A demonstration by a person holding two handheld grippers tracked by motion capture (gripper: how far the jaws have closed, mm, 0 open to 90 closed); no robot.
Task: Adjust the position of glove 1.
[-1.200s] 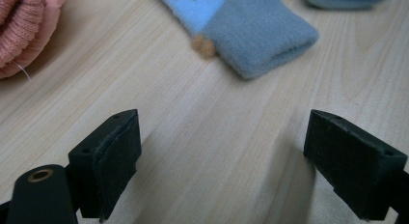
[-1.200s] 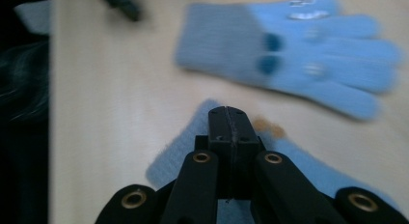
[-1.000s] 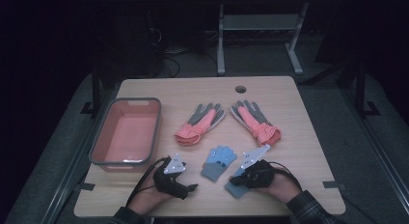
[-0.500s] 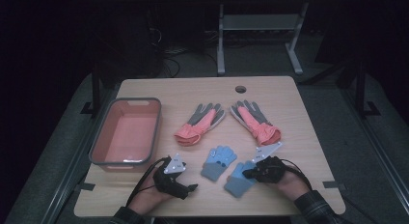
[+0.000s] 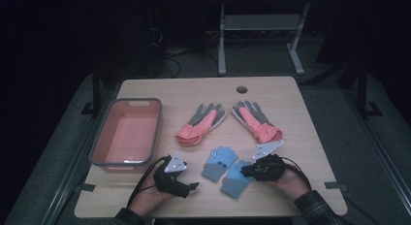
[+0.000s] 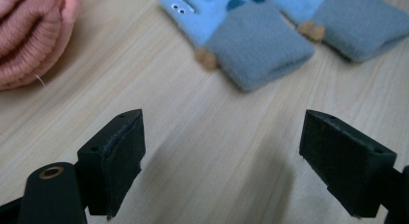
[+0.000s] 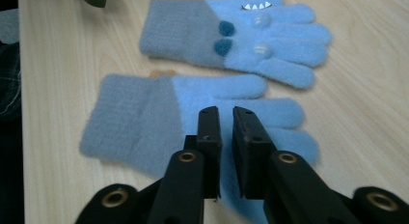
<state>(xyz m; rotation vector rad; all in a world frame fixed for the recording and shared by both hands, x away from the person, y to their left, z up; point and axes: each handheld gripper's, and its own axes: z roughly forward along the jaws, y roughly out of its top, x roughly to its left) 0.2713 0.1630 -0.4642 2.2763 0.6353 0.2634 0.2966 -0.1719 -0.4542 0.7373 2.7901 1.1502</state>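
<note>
Moved: right gripper (image 5: 245, 170) shifted slightly over the near blue glove (image 5: 236, 177); its jaws had just been opening, a narrow gap showing, nothing pinched between them.
Right gripper now: released, tips hovering above the glove's fingers.
Left gripper (image 5: 194, 186): kept its place, jaws spread wide over bare table (image 5: 300, 186).
Far blue glove (image 5: 219, 162): just beside the near one.
Orange gloves (image 5: 201, 123): farther back, mid-table.
Tub (image 5: 127, 133): left side.

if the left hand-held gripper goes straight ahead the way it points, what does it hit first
Probably the grey cuff of the nearer blue glove. The left hand-held gripper is open over bare table, and that cuff lies straight ahead; the depth is hard to judge.
</note>
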